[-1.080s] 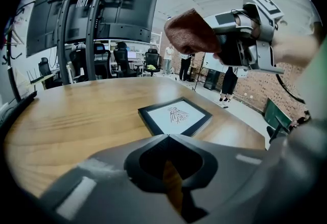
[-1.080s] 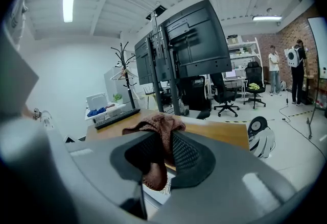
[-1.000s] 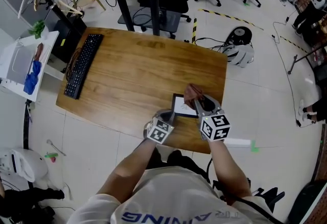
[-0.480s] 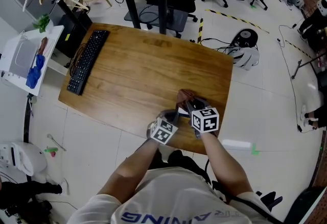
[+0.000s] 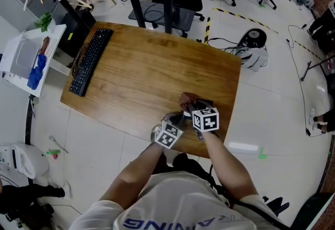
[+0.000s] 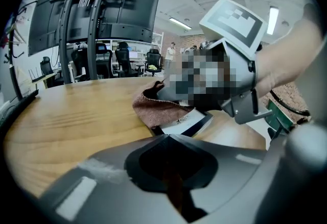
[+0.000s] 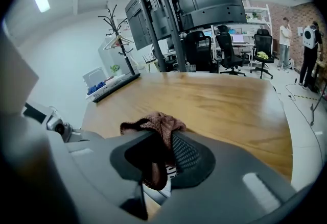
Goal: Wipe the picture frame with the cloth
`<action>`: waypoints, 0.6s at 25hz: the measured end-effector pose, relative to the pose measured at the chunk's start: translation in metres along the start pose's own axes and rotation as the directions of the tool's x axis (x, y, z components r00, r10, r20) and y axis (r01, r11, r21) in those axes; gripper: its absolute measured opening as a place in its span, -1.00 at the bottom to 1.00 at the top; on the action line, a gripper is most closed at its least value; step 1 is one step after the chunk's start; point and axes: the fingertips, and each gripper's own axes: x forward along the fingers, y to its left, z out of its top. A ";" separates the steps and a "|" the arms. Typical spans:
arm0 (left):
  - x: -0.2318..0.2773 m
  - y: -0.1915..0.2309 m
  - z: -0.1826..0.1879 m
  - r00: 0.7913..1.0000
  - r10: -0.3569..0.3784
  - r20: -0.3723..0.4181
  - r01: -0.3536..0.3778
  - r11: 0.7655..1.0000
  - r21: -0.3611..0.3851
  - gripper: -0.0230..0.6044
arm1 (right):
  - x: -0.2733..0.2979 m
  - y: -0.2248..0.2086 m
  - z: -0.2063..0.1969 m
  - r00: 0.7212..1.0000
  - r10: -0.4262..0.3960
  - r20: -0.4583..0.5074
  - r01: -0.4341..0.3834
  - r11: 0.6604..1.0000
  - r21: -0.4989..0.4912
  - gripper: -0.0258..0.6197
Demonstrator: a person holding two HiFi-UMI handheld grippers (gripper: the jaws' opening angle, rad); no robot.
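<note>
A small black picture frame with a white picture lies flat near the table's front right edge; it also shows in the left gripper view. A brown cloth is bunched on the frame's far part. My right gripper is shut on the cloth and holds it down against the frame. My left gripper sits at the frame's near left corner, jaws together, with nothing seen between them. The frame's near corner is hidden behind the left jaws.
The wooden table carries a black keyboard at its far left. A white side cart with blue items stands left of the table. Monitor stands and office chairs are beyond the far edge. The table's front edge runs just under both grippers.
My right gripper has dragged the cloth leftward across the frame, closer to the left gripper. The left gripper has stayed at the frame's corner.
</note>
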 end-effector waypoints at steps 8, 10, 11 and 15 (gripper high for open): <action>-0.001 0.000 -0.001 1.000 0.006 -0.003 -0.006 1.000 -0.008 -0.91 | -0.012 -0.021 -0.009 0.999 -0.031 -0.013 0.031 1.000 0.005 -0.66; -0.001 0.001 -0.002 1.000 0.007 -0.004 -0.007 1.000 -0.011 -0.91 | -0.016 -0.026 -0.010 0.999 -0.038 -0.009 0.038 0.999 0.013 -0.66; -0.001 0.002 -0.001 1.000 0.010 -0.001 -0.010 1.000 -0.009 -0.91 | -0.018 -0.029 -0.011 0.999 -0.042 -0.008 0.042 0.999 0.018 -0.66; -0.001 0.001 0.001 1.000 0.013 0.001 -0.013 1.000 -0.002 -0.91 | -0.028 -0.044 -0.016 0.998 -0.062 0.001 0.062 0.997 0.040 -0.65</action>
